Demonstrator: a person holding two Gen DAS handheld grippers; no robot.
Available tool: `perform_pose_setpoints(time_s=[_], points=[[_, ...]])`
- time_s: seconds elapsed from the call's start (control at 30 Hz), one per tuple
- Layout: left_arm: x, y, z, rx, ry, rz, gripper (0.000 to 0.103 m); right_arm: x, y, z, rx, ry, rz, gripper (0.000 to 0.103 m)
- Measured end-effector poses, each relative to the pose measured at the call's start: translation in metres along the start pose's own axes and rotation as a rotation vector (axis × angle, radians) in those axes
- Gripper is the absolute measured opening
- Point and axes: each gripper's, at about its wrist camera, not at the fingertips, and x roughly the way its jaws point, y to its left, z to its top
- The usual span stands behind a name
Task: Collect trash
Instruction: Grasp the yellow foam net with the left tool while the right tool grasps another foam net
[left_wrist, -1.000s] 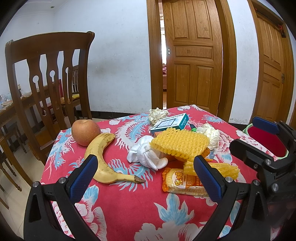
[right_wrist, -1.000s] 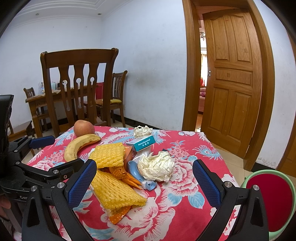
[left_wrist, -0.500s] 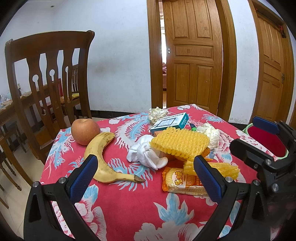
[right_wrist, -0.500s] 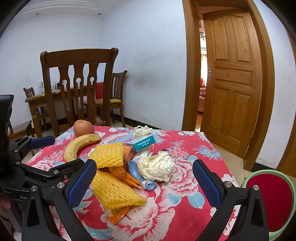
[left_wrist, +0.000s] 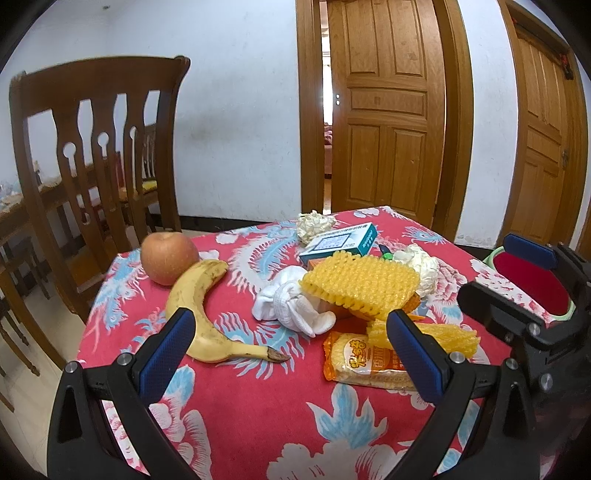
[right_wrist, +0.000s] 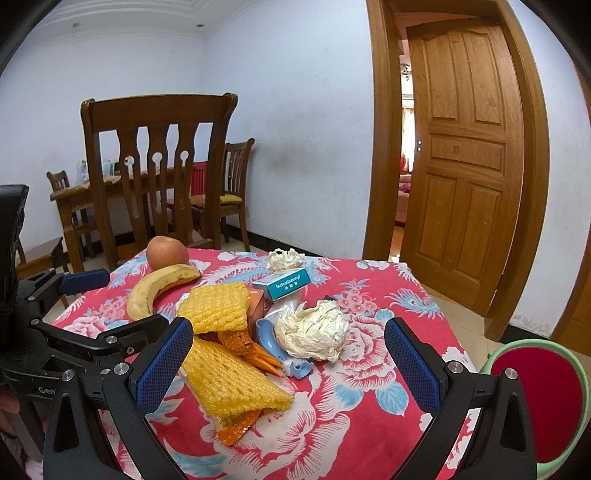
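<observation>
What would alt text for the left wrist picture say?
An open left gripper hovers over a red floral table bearing a banana, apple, yellow foam netting, white cloth and snack packet.

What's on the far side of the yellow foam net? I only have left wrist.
Observer: A light blue plastic piece lies on the cloth there, its far end tucked under the crumpled paper ball.
Operator: Right jaws open or shut?
Observer: The right gripper has its jaws spread wide, with nothing between them.
Operator: Where does the bin sit? It's half blocked for me.
Observer: The bin, with a green rim and red inside, stands off the table's right edge and lower than the tabletop. I see nothing in the part that shows.
</observation>
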Motion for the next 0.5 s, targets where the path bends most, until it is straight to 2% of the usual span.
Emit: perform_pose_setpoints(time_s=[0.17,0.37,0.5], points=[[0.023,0.007,-0.003,-0.071,0.125,-0.085,0.101,0.008,0.006,0.000,-0.029,0.040,0.038,0.103],[0.029,0.014,0.004,-0.160,0.175,-0.174,0.100,0.019,-0.001,0.000,0.006,0.091,0.095,0.103],[0.031,0.008,0.018,-0.156,0.188,-0.192,0.100,0.022,-0.013,-0.001,0.065,0.112,0.125,0.103]])
